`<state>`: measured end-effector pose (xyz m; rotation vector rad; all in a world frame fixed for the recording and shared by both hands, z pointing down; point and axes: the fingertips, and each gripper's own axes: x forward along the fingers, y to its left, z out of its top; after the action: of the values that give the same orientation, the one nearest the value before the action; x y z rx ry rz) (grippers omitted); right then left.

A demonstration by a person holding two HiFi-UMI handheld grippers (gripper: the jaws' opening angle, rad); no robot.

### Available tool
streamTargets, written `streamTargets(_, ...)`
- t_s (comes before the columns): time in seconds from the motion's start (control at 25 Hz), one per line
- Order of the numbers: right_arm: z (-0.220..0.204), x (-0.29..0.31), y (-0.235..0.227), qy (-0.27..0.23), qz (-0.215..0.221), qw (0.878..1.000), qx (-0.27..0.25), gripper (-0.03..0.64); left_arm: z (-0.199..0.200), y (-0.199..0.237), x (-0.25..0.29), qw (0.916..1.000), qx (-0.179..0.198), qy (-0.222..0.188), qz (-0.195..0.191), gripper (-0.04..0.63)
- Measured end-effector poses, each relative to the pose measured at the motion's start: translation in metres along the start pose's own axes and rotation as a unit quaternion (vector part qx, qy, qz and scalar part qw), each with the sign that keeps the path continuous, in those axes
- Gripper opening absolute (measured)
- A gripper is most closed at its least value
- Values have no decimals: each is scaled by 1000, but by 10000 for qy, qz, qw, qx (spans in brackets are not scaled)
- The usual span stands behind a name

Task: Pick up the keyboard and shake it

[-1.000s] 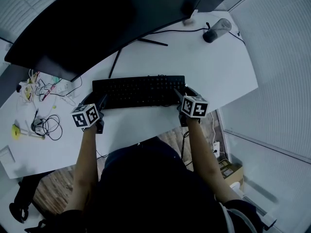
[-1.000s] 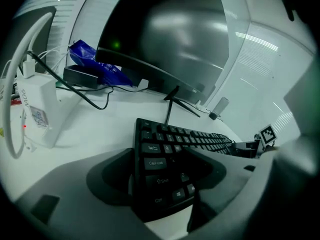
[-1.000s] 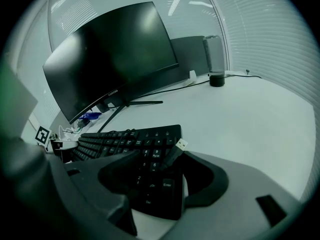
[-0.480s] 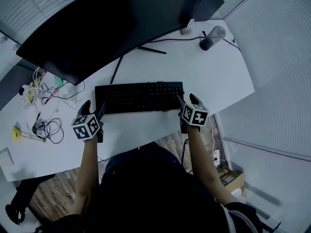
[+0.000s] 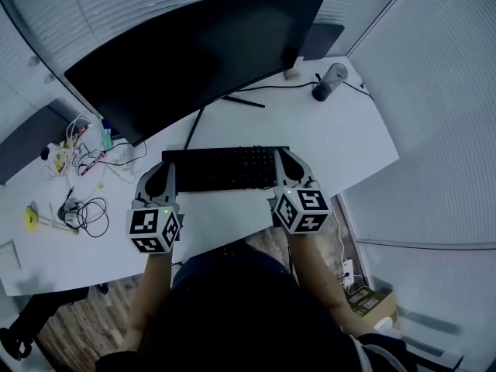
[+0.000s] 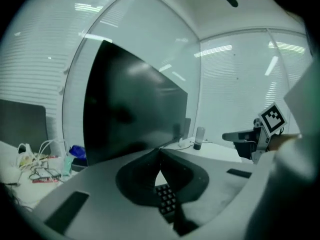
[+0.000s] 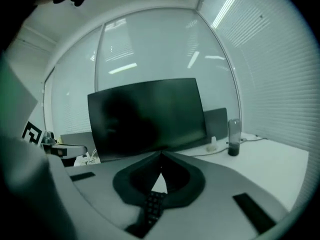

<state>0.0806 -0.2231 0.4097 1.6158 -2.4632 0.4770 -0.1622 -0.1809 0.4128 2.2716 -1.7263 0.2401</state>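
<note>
The black keyboard (image 5: 225, 169) lies flat on the white desk (image 5: 341, 142) in front of the monitor. My left gripper (image 5: 161, 173) hangs above its left end and my right gripper (image 5: 284, 163) above its right end, both lifted off the desk. Both have just been closing. In the left gripper view the jaws meet at the tip (image 6: 160, 149) with nothing between them, and keyboard keys (image 6: 166, 202) show below. The right gripper view shows the same: tips together (image 7: 161, 154), keys (image 7: 152, 205) underneath.
A wide dark monitor (image 5: 201, 53) on a thin stand fills the back of the desk. A dark cylinder (image 5: 328, 81) with a cable stands at the back right. Tangled cables (image 5: 77, 208) and small items lie at the left. The desk's front edge (image 5: 232, 237) runs just before me.
Both grippers have risen from the keyboard's ends and now look larger in the head view. Their jaws, spread at the keyboard's ends before, are together now. The keyboard stays on the desk.
</note>
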Motion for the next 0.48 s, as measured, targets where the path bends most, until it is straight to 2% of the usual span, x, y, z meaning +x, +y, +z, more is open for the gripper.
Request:
streamTargets(0.2, 76, -24, 44, -889, 45, 9932, -756, 28, 76, -24, -24, 9949, 677, -751, -34, 23)
streamTargets(0.36, 122, -50, 68, -1441, 9, 9829, -1149, 26, 124, -35, -48, 9897, 708, -1242, -61, 23)
streamTargets(0.48, 138, -67, 86, -1658, 41, 9771, -1335, 28, 149, -44, -63, 9859, 747, -1491, -119, 23)
